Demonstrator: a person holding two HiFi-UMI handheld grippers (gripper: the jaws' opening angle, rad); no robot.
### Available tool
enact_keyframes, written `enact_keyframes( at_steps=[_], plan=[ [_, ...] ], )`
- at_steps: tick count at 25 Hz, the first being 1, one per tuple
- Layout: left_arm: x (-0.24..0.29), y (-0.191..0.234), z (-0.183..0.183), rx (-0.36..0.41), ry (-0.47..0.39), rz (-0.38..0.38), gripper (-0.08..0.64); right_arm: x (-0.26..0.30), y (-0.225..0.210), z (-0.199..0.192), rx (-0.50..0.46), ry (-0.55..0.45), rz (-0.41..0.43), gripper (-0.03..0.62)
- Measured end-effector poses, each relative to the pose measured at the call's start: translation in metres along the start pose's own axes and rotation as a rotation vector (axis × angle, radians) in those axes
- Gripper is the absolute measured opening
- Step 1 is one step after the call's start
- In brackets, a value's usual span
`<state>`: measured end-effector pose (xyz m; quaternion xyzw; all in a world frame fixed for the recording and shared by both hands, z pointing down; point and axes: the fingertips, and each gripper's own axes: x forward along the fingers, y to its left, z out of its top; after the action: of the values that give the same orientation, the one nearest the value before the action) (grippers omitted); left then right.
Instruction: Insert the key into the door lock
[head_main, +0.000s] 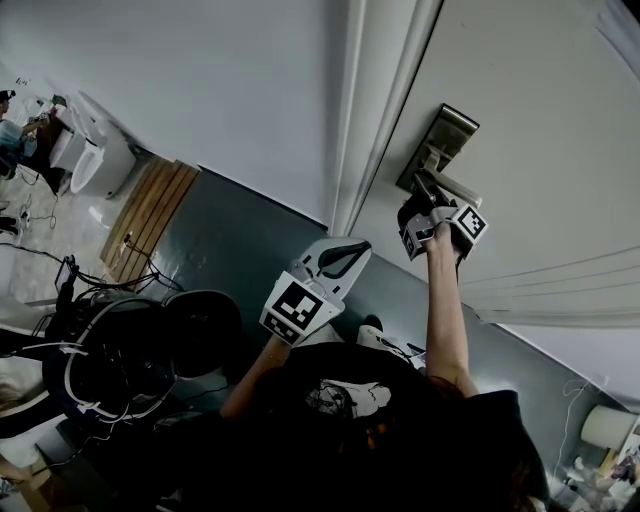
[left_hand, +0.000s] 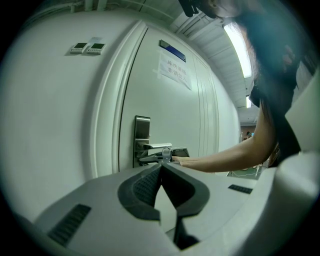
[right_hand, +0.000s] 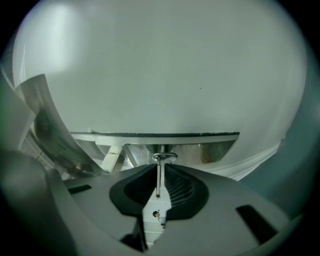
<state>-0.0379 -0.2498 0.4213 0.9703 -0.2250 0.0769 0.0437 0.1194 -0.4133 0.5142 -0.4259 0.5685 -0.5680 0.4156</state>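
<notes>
A metal lock plate (head_main: 440, 143) with a lever handle (head_main: 452, 183) sits on the white door (head_main: 540, 120). My right gripper (head_main: 432, 205) is raised to it, just under the handle. In the right gripper view it (right_hand: 160, 167) is shut on a thin silver key (right_hand: 158, 181), seen edge-on. The key's far end meets the polished lock plate (right_hand: 212, 150); I cannot tell how deep it goes. My left gripper (head_main: 345, 258) hangs lower, away from the door. Its jaws (left_hand: 161, 169) are shut on nothing. From there I see the lock plate (left_hand: 142, 131), the handle (left_hand: 157, 147) and the right gripper (left_hand: 179, 152).
The door frame (head_main: 385, 110) runs left of the lock. A paper notice (left_hand: 175, 70) is on the door, and two wall switches (left_hand: 88, 47) are beside the frame. Below lie a wooden panel (head_main: 150, 215), cables and a dark round object (head_main: 200, 330).
</notes>
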Motion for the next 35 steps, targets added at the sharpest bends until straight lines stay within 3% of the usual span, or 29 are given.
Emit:
enact_keyframes(
  at_steps=[3, 6, 17, 26, 30, 35],
  plan=[
    [0.002, -0.004, -0.001, 0.0, 0.001, -0.004, 0.008, -0.008, -0.003, -0.007, -0.047, 0.039, -0.007, 0.082],
    [0.001, -0.008, 0.0, 0.0, 0.0, -0.006, 0.008, -0.019, -0.002, -0.014, -0.069, 0.056, -0.003, 0.091],
    [0.013, -0.025, -0.004, -0.02, 0.007, 0.008, 0.008, -0.067, 0.004, -0.031, -0.24, 0.151, -0.027, 0.071],
    [0.03, -0.034, -0.004, -0.058, 0.024, 0.079, 0.008, -0.11, 0.024, -0.051, -0.454, 0.307, -0.051, 0.067],
    [0.038, -0.041, -0.006, -0.096, 0.027, 0.125, 0.008, -0.132, 0.032, -0.06, -0.603, 0.393, -0.063, 0.066],
    [0.052, -0.059, -0.002, -0.129, 0.023, 0.178, 0.008, -0.155, 0.035, -0.051, -0.715, 0.468, -0.056, 0.066]
  ],
)
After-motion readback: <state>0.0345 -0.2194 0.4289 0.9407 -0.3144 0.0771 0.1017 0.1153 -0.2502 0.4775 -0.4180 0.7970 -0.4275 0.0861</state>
